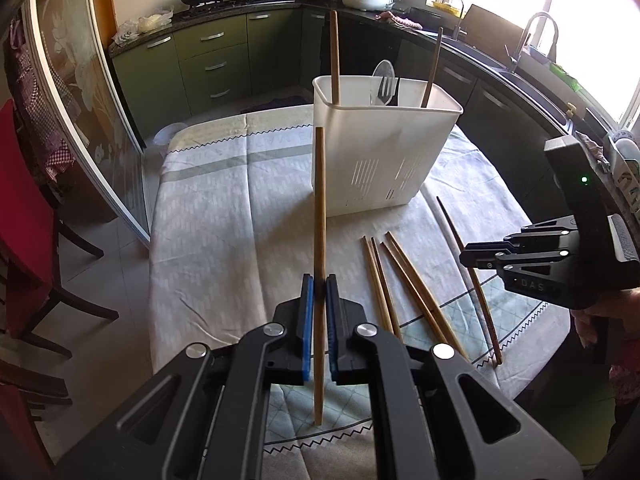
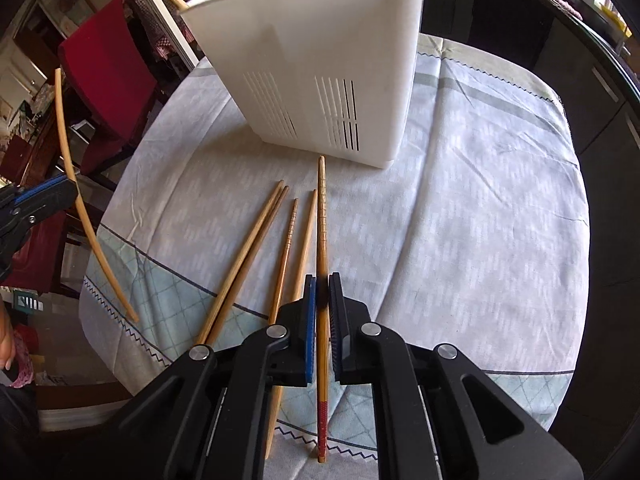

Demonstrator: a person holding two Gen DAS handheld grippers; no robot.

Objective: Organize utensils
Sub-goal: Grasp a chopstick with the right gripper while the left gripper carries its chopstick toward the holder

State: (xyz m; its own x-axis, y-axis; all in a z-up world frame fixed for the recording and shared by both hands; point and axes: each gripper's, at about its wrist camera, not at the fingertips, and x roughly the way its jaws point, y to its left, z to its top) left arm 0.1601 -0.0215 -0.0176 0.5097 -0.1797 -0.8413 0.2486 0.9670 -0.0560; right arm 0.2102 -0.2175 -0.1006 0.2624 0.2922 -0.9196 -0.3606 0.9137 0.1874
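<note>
My left gripper [image 1: 320, 285] is shut on a pale wooden chopstick [image 1: 319, 200], which stands upright above the table in front of the white utensil holder [image 1: 380, 152]. The holder has two chopsticks and a slotted spatula [image 1: 387, 87] standing in it. My right gripper [image 2: 322, 285] is shut on a brown chopstick with a red band [image 2: 321, 220], which points toward the holder [image 2: 312, 72]. Several more chopsticks [image 2: 248, 260] lie loose on the cloth just left of it. In the right wrist view the left gripper [image 2: 74, 192] shows at the left edge with its chopstick [image 2: 86, 220].
The round table wears a pale patterned cloth [image 2: 480, 200]. A red chair [image 2: 108, 64] stands beyond its left edge. Green kitchen cabinets [image 1: 212, 64] and a sink with a tap [image 1: 536, 36] ring the far side. A hand [image 1: 600, 320] holds the right gripper.
</note>
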